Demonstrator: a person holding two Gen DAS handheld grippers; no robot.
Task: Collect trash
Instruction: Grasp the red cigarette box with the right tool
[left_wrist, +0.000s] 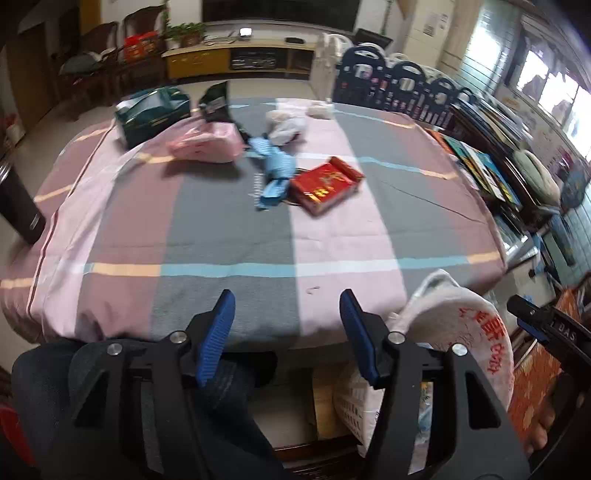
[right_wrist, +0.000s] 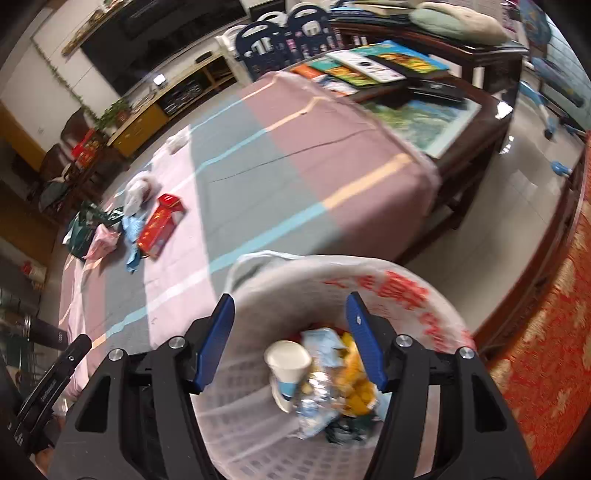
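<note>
Both the left claw (left_wrist: 287, 314) and right claw (right_wrist: 290, 317) are gaping empty, the right hanging over the bin (right_wrist: 406, 295) beside the surface (left_wrist: 229, 229).

Pink-and-grey striped cloth (left_wrist: 229, 221), red box (left_wrist: 325, 184) (gold print), white bag (right_wrist: 369, 288) lettered red.

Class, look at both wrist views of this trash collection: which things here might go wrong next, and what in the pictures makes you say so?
1. The bin, lined with a white bag, stands past the table's near edge, so a piece let go early might land on the floor.
2. The red box partly overlaps the blue wrapper; the open left gripper may drag both.
3. The paper cup sits atop the heap inside; added trash could spill.
</note>
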